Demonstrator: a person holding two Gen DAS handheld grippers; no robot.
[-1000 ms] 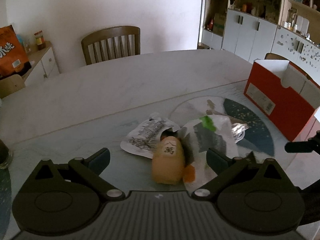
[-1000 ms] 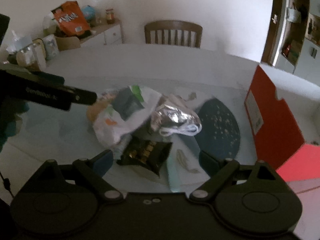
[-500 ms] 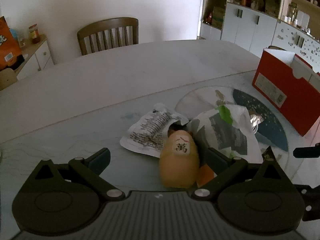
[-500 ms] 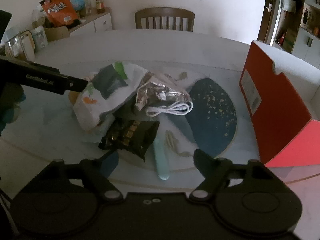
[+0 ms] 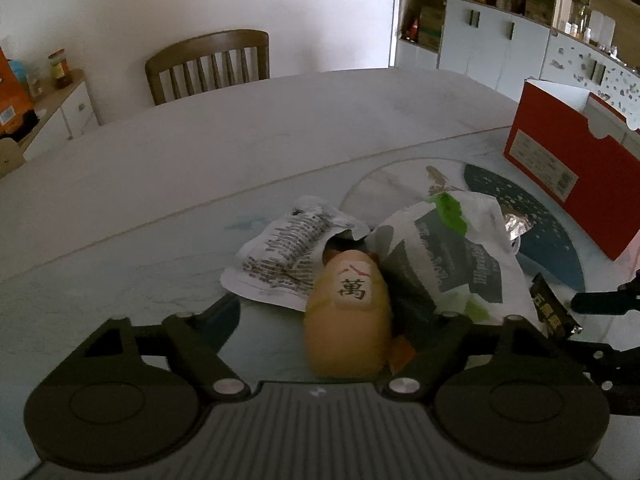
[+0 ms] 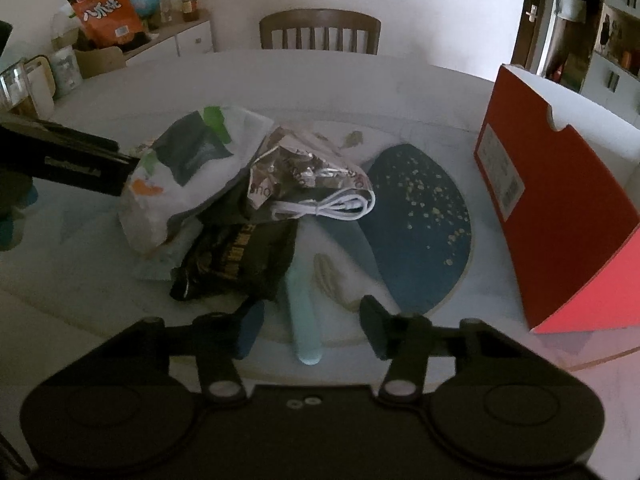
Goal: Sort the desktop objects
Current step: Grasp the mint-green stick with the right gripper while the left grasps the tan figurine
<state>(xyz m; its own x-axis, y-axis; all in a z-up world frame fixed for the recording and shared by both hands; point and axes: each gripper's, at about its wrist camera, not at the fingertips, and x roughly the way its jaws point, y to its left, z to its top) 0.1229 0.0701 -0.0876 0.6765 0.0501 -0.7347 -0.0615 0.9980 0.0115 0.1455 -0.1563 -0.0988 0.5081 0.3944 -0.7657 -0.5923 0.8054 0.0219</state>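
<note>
A: What's the biggest thing here?

B: The round pale marble-patterned table (image 5: 200, 168), then the tall red cardboard box (image 6: 560, 216) with a white inside, standing open at its right edge.

A: And the clutter?

B: It lies in a heap mid-table on a dark teal speckled mat (image 6: 424, 216): a white plastic bag with green and orange print (image 6: 188, 168), a black snack packet with gold lettering (image 6: 240, 260), a crumpled silver foil wrapper (image 6: 296, 164), and a coiled white cable (image 6: 332, 208) resting against the foil.

A: What are the tongs doing?

B: The left gripper (image 5: 340, 320) is closing around a tan egg-shaped figurine with a printed character tile (image 5: 348, 328); the figurine stands between the jaws, with a gap still on its left side. The right gripper (image 6: 310, 328) is closing over a pale mint-green stick (image 6: 304, 320) that lies between its jaws, pads not yet touching it.
</note>
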